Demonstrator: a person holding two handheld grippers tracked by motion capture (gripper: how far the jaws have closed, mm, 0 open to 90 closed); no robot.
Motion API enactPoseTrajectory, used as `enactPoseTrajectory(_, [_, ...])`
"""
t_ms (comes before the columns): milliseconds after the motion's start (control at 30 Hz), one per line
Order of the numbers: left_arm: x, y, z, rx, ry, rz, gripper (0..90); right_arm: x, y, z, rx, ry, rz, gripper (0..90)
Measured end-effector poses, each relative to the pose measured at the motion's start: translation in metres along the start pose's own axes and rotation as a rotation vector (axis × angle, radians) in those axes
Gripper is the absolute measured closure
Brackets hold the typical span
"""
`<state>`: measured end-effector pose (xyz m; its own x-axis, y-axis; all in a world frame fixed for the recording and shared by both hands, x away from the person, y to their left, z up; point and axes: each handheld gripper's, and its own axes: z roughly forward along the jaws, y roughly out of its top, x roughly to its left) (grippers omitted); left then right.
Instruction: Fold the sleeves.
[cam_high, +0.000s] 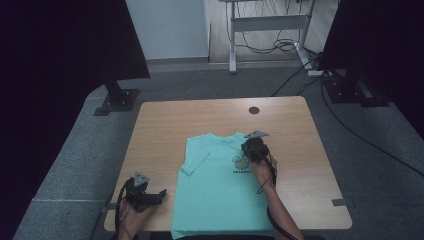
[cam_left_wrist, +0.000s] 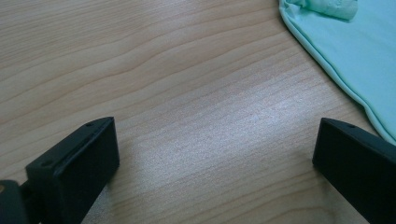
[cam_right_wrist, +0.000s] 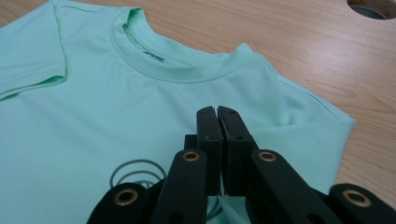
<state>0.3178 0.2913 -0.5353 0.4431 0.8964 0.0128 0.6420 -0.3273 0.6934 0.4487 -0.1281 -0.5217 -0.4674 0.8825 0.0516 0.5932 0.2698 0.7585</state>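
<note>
While mint T-shirt (cam_high: 220, 185) lies flat, centre-near on table (cam_high: 160, 125), folding barely begun: left sleeve turned inward, right sleeve (cam_right_wrist: 308, 116) spread. Right gripper (cam_right_wrist: 218, 112) over chest print, toward 1 o'clock of shirt, jaws clenched; cloth possibly pinched, view unclear. Left gripper (cam_high: 161, 194) at 9 o'clock of hem, jaws apart, nothing held. Body folds remain.

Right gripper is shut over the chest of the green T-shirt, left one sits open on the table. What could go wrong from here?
The right gripper looks shut on a thin pinch of the T-shirt; that could slip free. One-sided pulling may bunch the shirt, since the left gripper is open beside it. The hem hangs over the table edge, so the shirt might slide off.
</note>
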Motion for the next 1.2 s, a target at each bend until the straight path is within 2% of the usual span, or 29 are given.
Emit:
enactPoseTrajectory(567, [0.0, 0.0, 0.0, 0.0, 0.0, 0.0, 0.7, 0.014, 0.008, 0.018, 0.009, 0.015, 0.005, 87.0])
enactPoseTrajectory(800, [0.0, 0.0, 0.0, 0.0, 0.0, 0.0, 0.7, 0.019, 0.008, 0.025, 0.02, 0.023, -0.001, 83.9])
enactPoseTrajectory(1033, [0.0, 0.0, 0.0, 0.0, -0.002, 0.002, 0.7, 0.019, 0.007, 0.023, 0.024, 0.034, -0.004, 73.9])
enactPoseTrajectory(1200, [0.0, 0.0, 0.0, 0.0, -0.002, 0.003, 0.7, 0.017, 0.011, 0.015, 0.014, 0.045, 0.009, 57.4])
